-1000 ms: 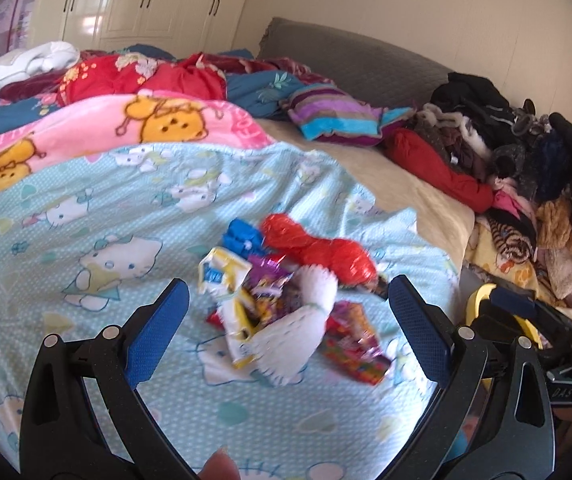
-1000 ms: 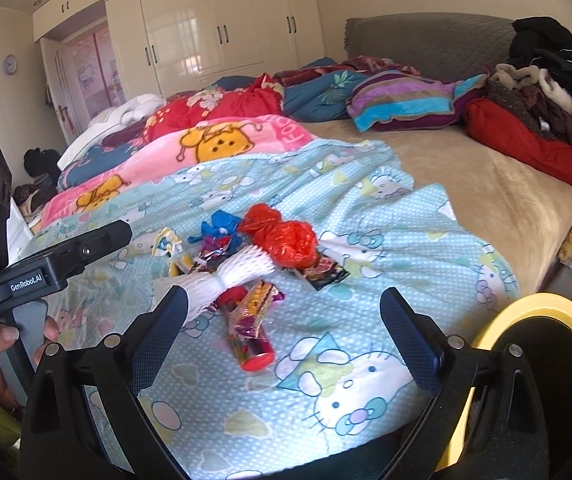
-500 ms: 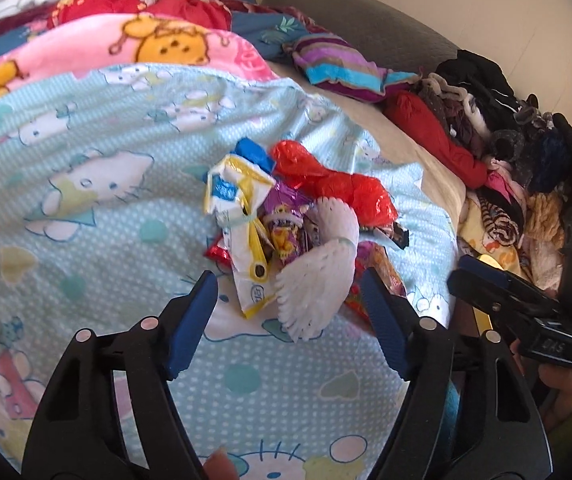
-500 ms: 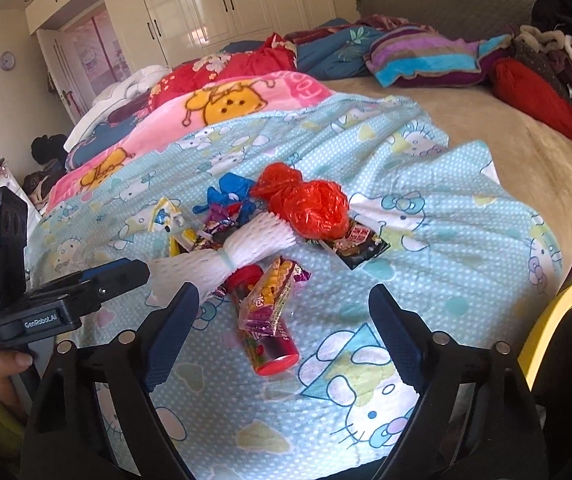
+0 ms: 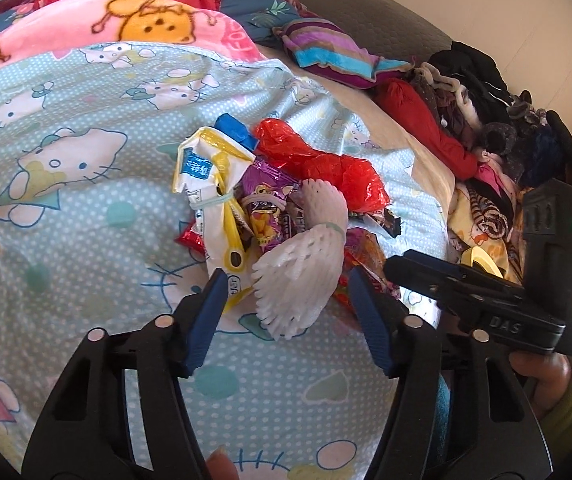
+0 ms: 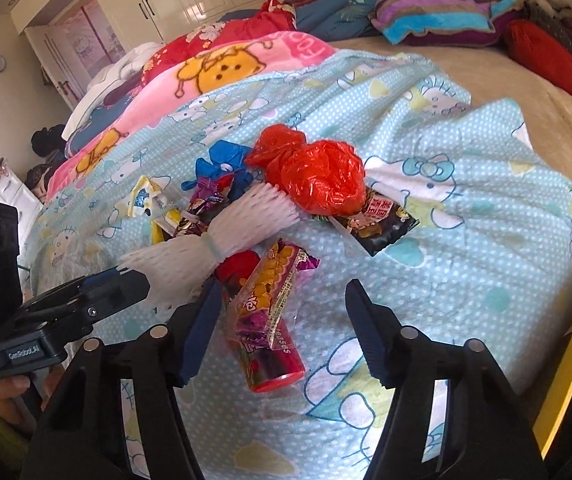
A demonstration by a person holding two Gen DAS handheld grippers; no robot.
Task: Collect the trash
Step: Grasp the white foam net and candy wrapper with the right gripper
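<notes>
The trash lies in one heap on a light blue cartoon-print sheet (image 5: 86, 208) spread over a bed. The landmark for all positions below is the white foam net (image 5: 306, 272), a ribbed sleeve pinched at its middle by a band.

Relative to the foam net:
- A red plastic bag (image 5: 326, 168) lies just behind it, touching its far end.
- A white and yellow wrapper (image 5: 214, 184) lies to its left in the left wrist view, with a purple snack wrapper (image 5: 266, 200) between the two.
- A blue scrap (image 5: 234, 128) sits beyond the white and yellow wrapper, next to the red bag.
- A black snack packet (image 6: 382, 224) lies under the near edge of the red bag.
- A red tube (image 6: 270, 356) with a clear candy wrapper (image 6: 270, 292) across it lies on the near side of the foam net in the right wrist view.

Left gripper (image 5: 286, 284): jaws closing, not yet clamped. The near end of the foam net sits between the blue pads; contact with them is not evident.

Right gripper (image 6: 282, 304): jaws closing, not yet clamped. The candy wrapper and red tube lie between its fingers; the left finger is very near the wrapper, and contact cannot be confirmed.

Each gripper is held by a hand (image 5: 538, 376) in a green sleeve.
</notes>
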